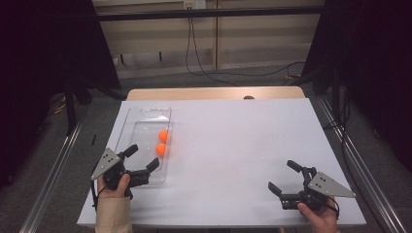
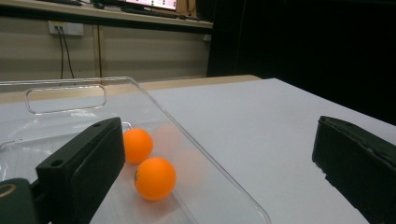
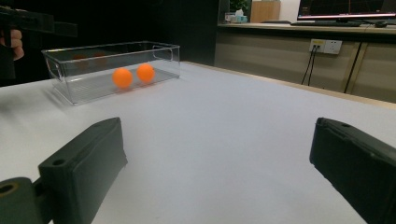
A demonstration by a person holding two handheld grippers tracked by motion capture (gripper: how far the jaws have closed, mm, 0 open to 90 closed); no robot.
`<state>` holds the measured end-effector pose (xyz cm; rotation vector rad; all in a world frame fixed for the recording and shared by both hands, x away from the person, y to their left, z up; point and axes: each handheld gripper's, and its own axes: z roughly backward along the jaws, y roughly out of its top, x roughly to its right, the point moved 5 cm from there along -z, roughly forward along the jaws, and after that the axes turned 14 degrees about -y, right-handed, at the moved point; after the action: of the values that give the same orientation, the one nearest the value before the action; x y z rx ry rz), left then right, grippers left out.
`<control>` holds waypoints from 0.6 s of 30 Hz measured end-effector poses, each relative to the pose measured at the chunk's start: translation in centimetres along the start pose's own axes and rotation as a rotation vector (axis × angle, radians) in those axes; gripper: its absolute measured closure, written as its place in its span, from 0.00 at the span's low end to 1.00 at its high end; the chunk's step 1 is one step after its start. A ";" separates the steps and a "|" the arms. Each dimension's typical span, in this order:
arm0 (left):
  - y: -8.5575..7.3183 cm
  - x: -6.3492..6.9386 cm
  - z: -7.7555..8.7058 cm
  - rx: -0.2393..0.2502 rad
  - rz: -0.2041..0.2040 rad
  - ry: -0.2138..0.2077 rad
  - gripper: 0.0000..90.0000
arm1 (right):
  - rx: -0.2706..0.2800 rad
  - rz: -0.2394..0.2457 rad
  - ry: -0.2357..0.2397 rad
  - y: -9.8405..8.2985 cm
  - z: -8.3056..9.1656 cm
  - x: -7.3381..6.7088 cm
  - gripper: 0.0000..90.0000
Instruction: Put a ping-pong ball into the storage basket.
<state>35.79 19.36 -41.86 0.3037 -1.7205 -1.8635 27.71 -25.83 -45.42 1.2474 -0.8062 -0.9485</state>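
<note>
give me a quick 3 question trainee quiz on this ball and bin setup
1. How many orange balls lie in the clear bin?
2. True or false: the left gripper is shut on a ball.
3. Which gripper is nearer the bin: A) left, B) right?

Key
1. Two: the nearer ball and the farther ball, both inside, by the bin's right wall.
2. False: its jaws stand open over the bin's near end, empty.
3. A. The right gripper stands open above the bare white table, far from the bin.
</note>
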 end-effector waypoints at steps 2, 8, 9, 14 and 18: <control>-0.1 0.1 0.0 -0.001 0.000 -0.001 0.03 | -0.002 -0.001 -0.001 0.0 0.0 0.0 0.03; -0.2 0.1 0.2 0.007 -0.005 -0.004 0.03 | -0.003 0.002 0.001 -0.1 0.0 -0.1 0.03; -0.2 0.1 0.3 0.008 -0.003 -0.005 0.03 | -0.004 -0.001 0.001 -0.1 0.0 -0.1 0.03; -0.4 0.0 0.4 0.006 -0.005 -0.002 0.03 | -0.003 0.003 0.000 0.0 0.0 -0.1 0.03; -0.5 0.0 0.6 0.008 -0.005 0.001 0.03 | -0.003 0.002 0.000 0.0 0.0 -0.1 0.03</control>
<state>35.33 19.81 -42.30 0.3118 -1.7281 -1.8604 27.66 -25.73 -45.46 1.2437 -0.8056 -0.9473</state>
